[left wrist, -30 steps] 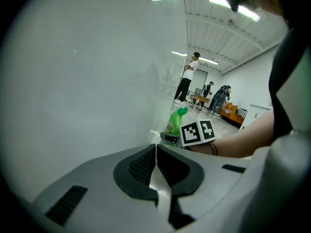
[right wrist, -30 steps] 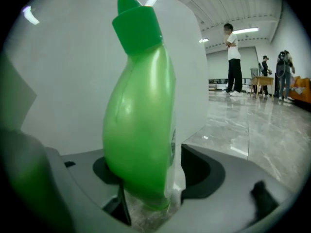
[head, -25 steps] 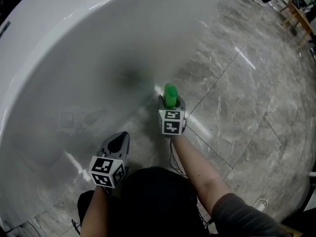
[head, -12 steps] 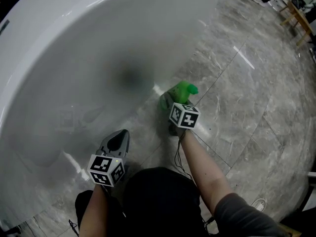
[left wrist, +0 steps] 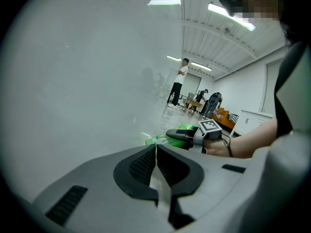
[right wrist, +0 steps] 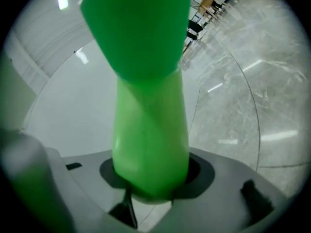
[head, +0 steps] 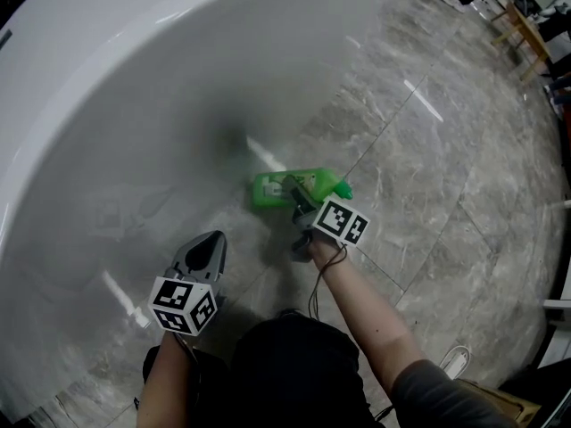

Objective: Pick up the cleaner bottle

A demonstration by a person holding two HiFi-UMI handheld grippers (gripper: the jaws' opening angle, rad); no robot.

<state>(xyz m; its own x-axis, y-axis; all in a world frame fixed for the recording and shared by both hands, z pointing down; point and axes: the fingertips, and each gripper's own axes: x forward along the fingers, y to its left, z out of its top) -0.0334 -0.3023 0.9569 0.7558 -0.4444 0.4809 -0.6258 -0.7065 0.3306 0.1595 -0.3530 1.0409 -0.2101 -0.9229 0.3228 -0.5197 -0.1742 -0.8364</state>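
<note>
The green cleaner bottle [head: 270,188] hangs sideways just above the floor, its body pointing left toward the tub and its cap end to the right. My right gripper [head: 301,196] is shut on its middle; its jaws have just been closing round the bottle. In the right gripper view the bottle [right wrist: 150,110] fills the frame, and the right gripper [right wrist: 151,181] has its pads against both sides. The left gripper [head: 204,251] hovers lower left, shut and empty. The left gripper view has its pads [left wrist: 146,165] touching, with the bottle [left wrist: 171,137] beyond them.
A big white curved tub [head: 125,87] takes up the left and top. Grey marble floor [head: 446,194] spreads to the right. A wooden stool [head: 526,27] stands far top right. A shoe [head: 456,360] shows at bottom right. People [left wrist: 178,85] stand far off.
The bottle stood upright on the floor; the right gripper has rolled and risen with it, so it now lies sideways in the air. The left gripper has hardly moved.
</note>
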